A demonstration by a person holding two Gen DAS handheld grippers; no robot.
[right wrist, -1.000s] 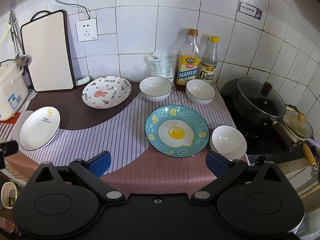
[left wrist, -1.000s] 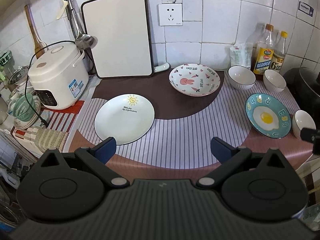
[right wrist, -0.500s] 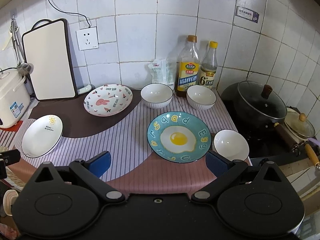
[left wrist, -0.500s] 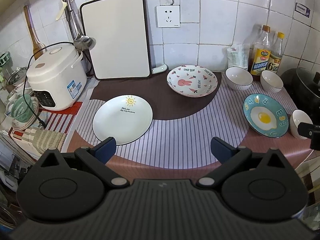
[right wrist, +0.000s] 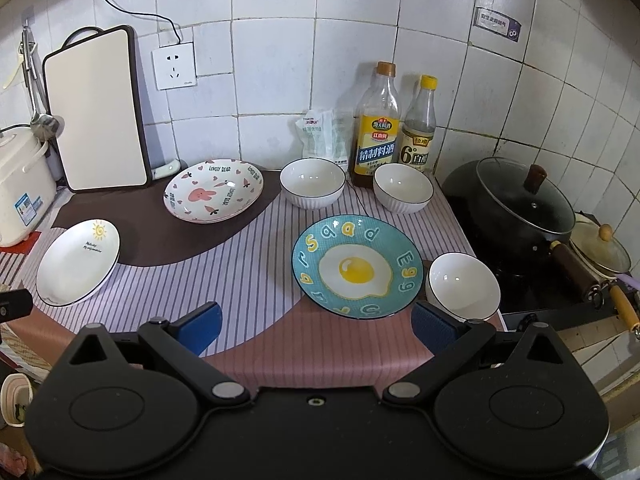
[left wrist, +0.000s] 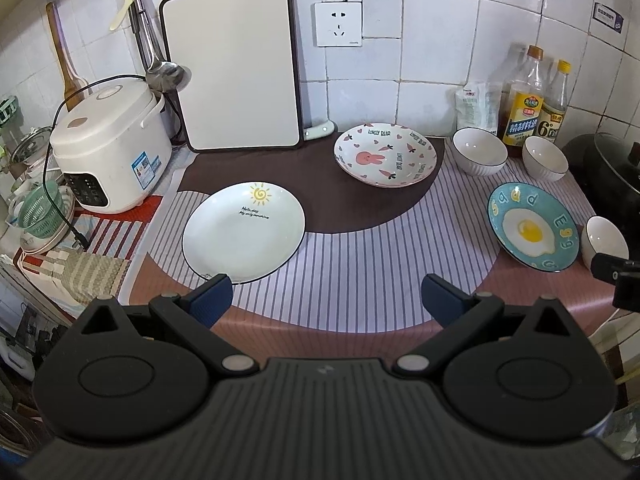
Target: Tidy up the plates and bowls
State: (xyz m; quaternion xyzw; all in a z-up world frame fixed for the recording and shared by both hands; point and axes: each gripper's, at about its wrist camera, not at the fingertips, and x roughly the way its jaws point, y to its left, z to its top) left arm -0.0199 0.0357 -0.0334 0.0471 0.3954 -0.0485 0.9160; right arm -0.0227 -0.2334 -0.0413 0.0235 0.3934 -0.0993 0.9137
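Three plates lie on the striped mat: a white sun plate (left wrist: 243, 233) (right wrist: 78, 261) at left, a pink rabbit plate (left wrist: 386, 154) (right wrist: 214, 189) at the back, a teal fried-egg plate (left wrist: 533, 225) (right wrist: 357, 266) at right. Two white bowls (right wrist: 312, 182) (right wrist: 403, 187) stand by the bottles, and a third bowl (right wrist: 463, 285) (left wrist: 605, 241) sits right of the egg plate. My left gripper (left wrist: 326, 295) is open, hovering before the sun plate's near edge. My right gripper (right wrist: 316, 326) is open and empty, just in front of the egg plate.
A rice cooker (left wrist: 108, 148) and a cutting board (left wrist: 234, 68) stand at the back left. Two bottles (right wrist: 379, 128) and a pouch (right wrist: 320, 132) line the wall. A lidded black wok (right wrist: 524, 208) sits on the stove to the right. The counter's front edge is close below both grippers.
Both grippers have drawn back and up a little from the counter, so the dishes look slightly smaller. No dish has moved and the jaws have stayed open.
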